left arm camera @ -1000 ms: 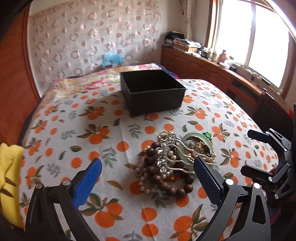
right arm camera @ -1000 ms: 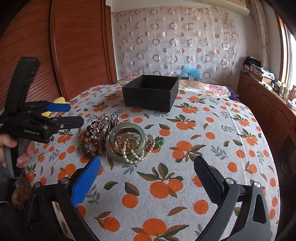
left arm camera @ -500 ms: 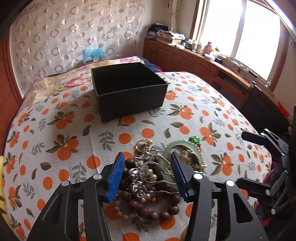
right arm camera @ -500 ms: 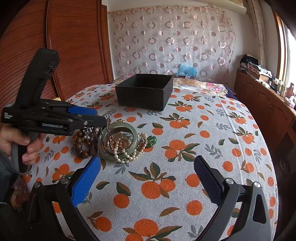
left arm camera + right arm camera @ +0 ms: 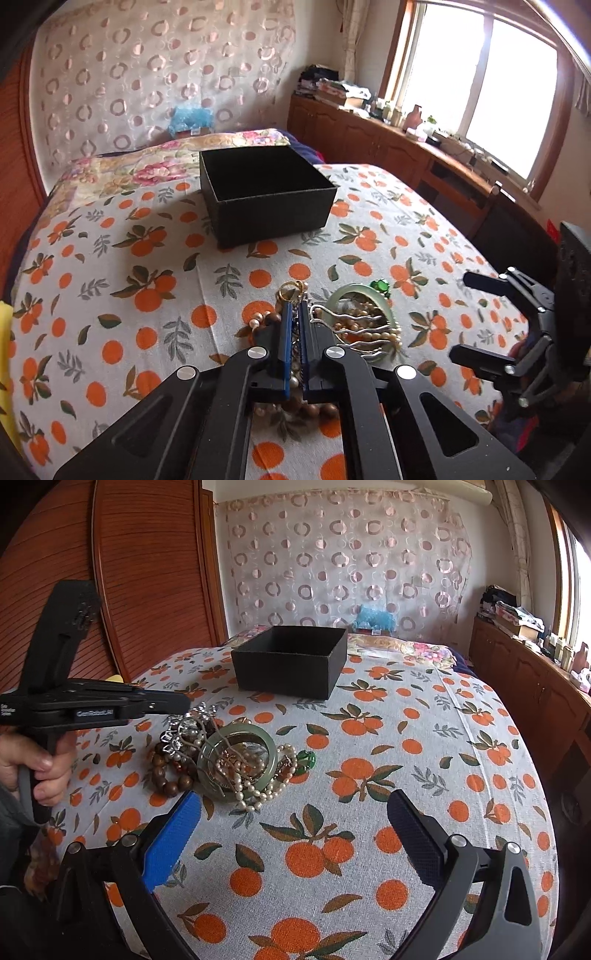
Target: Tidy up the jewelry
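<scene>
— Two tongs in view. Our left tongs (image 5: 294,314) are pressed nearly together down in the jewelry pile (image 5: 225,757), pinching something silvery between the blue pads (image 5: 286,343); we cannot tell which piece.

— And the right?

— Our right tongs (image 5: 291,808) are spread wide, holding nothing, hovering near the pile's closer edge, apart from it. The left hand (image 5: 35,764) grips its tool's handle at the frame's left edge.

— What sits in the pile?

— We note a pale green bangle (image 5: 236,753) with a pearl strand (image 5: 258,794) draped over and through it, a brown wooden bead bracelet (image 5: 168,775) touching its left side, silver wavy hairpins (image 5: 347,323) lying across the bangle, a gold ring (image 5: 291,288) at the far edge, and a small green gem (image 5: 306,758) just beside the bangle on the right.

— Surface?

— All on the bed's orange-print cloth (image 5: 424,757), not a counter. An open black box (image 5: 266,195) stands farther back, well apart from the pile; its inside reads dark. A wooden cabinet (image 5: 388,147) runs under the window (image 5: 480,81).
</scene>
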Motion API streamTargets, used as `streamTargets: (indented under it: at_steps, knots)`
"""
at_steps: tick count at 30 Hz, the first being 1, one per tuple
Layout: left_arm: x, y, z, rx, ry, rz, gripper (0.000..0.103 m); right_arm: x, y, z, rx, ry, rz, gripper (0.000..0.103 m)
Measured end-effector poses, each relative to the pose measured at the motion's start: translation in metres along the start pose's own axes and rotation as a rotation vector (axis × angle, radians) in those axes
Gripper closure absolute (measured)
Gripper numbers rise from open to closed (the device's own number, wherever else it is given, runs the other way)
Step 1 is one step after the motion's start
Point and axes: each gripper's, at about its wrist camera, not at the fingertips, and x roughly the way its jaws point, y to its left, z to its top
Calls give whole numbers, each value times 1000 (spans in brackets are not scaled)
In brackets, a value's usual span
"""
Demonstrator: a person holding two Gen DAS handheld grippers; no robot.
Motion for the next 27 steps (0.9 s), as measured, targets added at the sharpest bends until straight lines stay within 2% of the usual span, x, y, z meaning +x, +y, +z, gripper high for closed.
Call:
streamTargets:
  at_steps: [6,13,16,22,27]
  knots:
    - [-24,-4,-1,-20,-81,25,101,3,0,3,-7,6,2,2]
    - [-55,-3,3,-14,-179,95,101,10,5,15,-55,15,36,4]
    - [-61,-3,4,-11,-198,119,101,18,11,22,-78,34,72,9]
    - [-64,1,0,-20,-214,144,101,43,35,33,-154,82,144,12]
    - [-63,4,-3,-27,-218,154,101,65,47,37,-196,145,127,12]
